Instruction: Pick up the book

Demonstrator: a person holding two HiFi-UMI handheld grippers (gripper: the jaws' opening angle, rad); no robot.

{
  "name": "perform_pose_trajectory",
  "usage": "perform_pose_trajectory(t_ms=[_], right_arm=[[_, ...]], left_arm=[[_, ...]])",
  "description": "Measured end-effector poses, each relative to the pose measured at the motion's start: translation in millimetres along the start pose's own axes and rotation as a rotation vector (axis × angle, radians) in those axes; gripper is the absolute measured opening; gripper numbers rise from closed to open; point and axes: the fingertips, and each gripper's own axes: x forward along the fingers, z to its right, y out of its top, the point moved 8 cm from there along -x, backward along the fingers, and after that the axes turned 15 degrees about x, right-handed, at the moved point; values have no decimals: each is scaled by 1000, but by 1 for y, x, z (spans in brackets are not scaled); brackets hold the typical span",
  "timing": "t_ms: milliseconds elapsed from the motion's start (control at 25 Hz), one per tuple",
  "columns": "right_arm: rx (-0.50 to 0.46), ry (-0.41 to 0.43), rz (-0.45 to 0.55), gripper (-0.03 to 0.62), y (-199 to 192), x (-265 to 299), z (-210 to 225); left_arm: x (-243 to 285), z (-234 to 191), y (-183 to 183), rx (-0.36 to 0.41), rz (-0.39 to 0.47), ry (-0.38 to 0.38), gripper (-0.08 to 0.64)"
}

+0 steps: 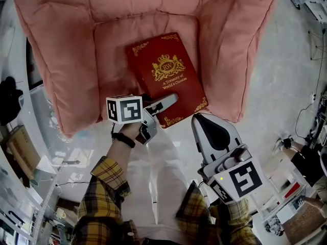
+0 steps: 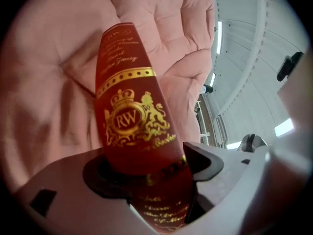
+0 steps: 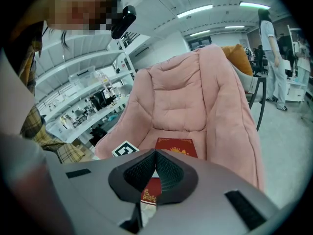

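Observation:
A red book [image 1: 167,78] with a gold crest lies on the seat of a pink armchair [image 1: 66,60], its front cover up. My left gripper [image 1: 164,104] is shut on the book's near edge. In the left gripper view the book [image 2: 129,106] runs between the jaws of that gripper [image 2: 151,164] and stretches away over the armchair's cushion [image 2: 49,82]. My right gripper [image 1: 204,126] hovers in front of the chair, just right of the book's near corner and apart from it. Its jaws [image 3: 155,155] are shut with nothing between them, and the book [image 3: 177,147] shows beyond them.
The armchair's [image 3: 181,97] padded arms rise on both sides of the seat. Pale floor [image 1: 286,70] lies to the right. Cluttered shelves [image 3: 88,106] stand to the left. A person [image 3: 271,48] stands far behind the chair, by an orange cushion [image 3: 239,55].

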Motion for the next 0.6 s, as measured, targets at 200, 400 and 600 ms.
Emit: perform_pose_trajectory(t_ms=[200, 400, 600], right_arm=[[4, -8, 3, 17, 2, -1, 2], [0, -12, 15, 17, 4, -2, -4], [-11, -18, 15, 17, 8, -5, -7]], left_arm=[[2, -1, 4, 9, -21, 16, 317], [-5, 1, 1, -2, -11, 21, 290], [-11, 6, 3, 7, -14, 40, 273]])
